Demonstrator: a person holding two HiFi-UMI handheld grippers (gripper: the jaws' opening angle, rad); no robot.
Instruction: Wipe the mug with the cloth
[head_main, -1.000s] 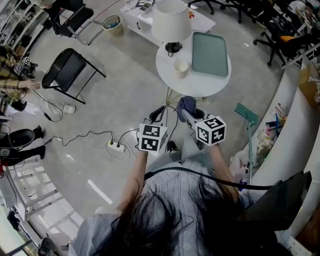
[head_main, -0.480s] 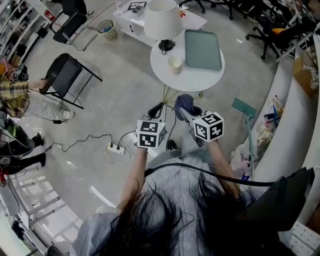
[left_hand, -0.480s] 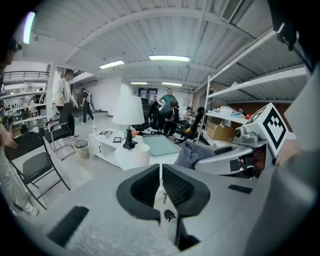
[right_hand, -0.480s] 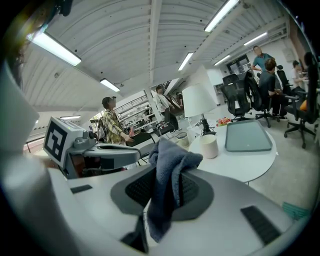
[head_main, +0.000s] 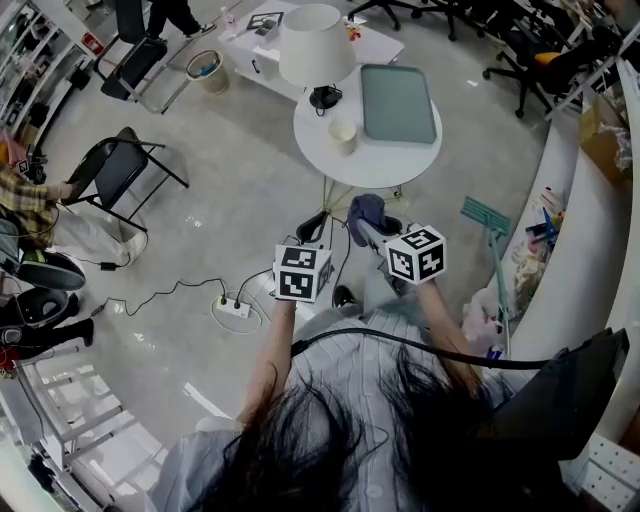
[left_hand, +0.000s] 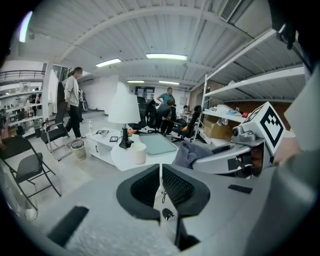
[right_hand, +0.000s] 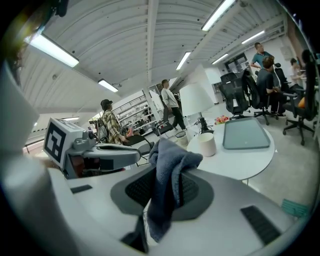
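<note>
We held both claws over the floor (head_main: 250, 200), side by side and near each other, on the near side of the round white bench (head_main: 400, 160) and clear of it. The left claw (left_hand: 160, 169) was pressed together: in the left gripper view its two dark padded jaws met along a thin seam, with nothing between them. The right claw (right_hand: 166, 186) pinched the cloth (right_hand: 169, 170), a grey-blue towelling rag. It ran up between the jaws, bunched above them and flopped over to the right, and its lower end hung below the jaws. In the head view the cloth showed as a dark blue lump at the tip of the right claw, just right of the left claw's tip.

The mug (head_main: 343, 136), a pale cream cup, stood upright on the bench towards its left side, well apart from both claws. Just beside it on the right a grey-green tray (head_main: 398, 103) lay flat. Behind the mug stood a lamp (head_main: 316, 50) with a white shade on a dark base. Off to the left a black folding chair (head_main: 120, 175) stood on the floor, and a white power strip (head_main: 235, 308) lay there with its cord trailing.
</note>
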